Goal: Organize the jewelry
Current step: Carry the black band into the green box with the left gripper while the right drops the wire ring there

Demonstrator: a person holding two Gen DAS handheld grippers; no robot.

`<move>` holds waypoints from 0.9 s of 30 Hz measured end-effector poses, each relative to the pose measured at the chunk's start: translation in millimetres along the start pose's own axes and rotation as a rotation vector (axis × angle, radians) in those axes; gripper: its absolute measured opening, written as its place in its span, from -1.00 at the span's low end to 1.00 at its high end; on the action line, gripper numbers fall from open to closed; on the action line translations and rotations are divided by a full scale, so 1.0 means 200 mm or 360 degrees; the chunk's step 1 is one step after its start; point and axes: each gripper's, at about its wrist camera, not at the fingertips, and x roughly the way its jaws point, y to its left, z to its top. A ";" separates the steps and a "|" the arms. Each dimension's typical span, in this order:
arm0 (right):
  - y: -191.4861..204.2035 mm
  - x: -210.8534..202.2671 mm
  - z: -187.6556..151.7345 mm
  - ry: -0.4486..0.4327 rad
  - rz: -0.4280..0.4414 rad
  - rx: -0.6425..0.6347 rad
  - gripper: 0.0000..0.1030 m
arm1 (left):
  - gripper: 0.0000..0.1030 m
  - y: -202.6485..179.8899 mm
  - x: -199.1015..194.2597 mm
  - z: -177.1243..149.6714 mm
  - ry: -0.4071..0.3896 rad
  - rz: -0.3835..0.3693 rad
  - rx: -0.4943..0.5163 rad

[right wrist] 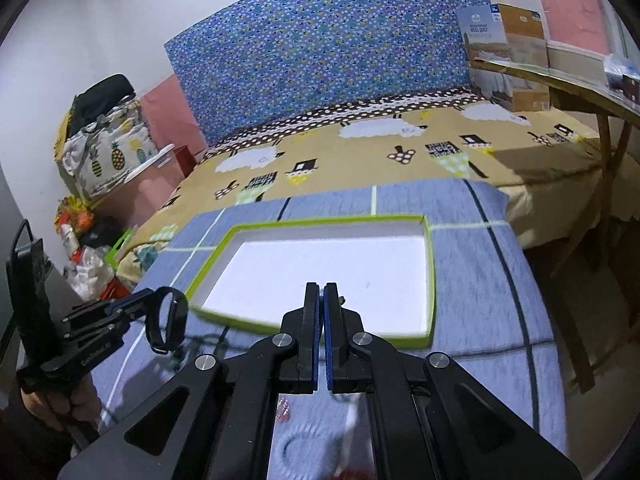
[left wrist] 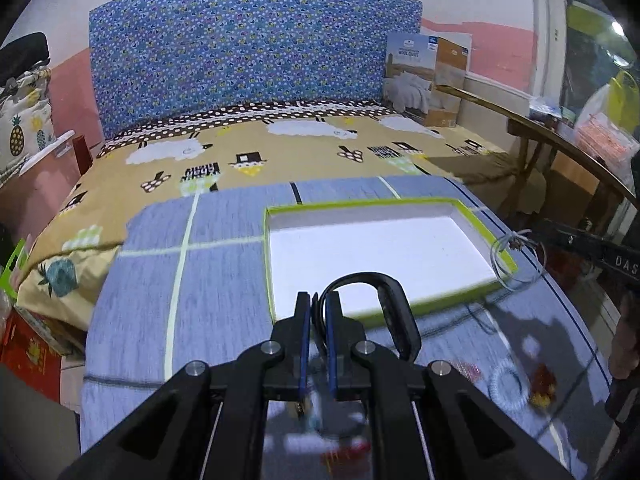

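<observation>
A white tray with a green rim (left wrist: 486,232) (right wrist: 429,276) lies on the blue checked cloth. My left gripper (left wrist: 318,300) is shut on a black band (left wrist: 394,308), whose loop sticks up over the tray's near edge. In the right wrist view that left gripper (right wrist: 140,306) with the black band (right wrist: 168,320) sits left of the tray. My right gripper (right wrist: 321,292) is shut over the tray's near side. From the left wrist view its tip (left wrist: 534,237) pinches a thin silver chain (left wrist: 508,258) that hangs at the tray's right corner.
A white bead bracelet (left wrist: 506,390), a red and yellow piece (left wrist: 542,384) and a pink piece (left wrist: 468,370) lie on the cloth (left wrist: 224,280) near me. Behind is a bed (left wrist: 280,152) with a blue headboard. A wooden table (right wrist: 600,92) stands to the right.
</observation>
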 end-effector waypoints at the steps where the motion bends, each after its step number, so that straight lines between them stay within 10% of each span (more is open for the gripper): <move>1: -0.02 0.03 0.03 0.0003 -0.0007 0.0007 -0.97 | -0.85 0.01 0.03 0.03 -0.0003 0.0005 0.0006; 27: -0.30 0.43 0.01 0.0237 -0.0166 0.0077 -0.75 | -0.83 0.02 0.46 0.07 0.0199 0.0060 0.0030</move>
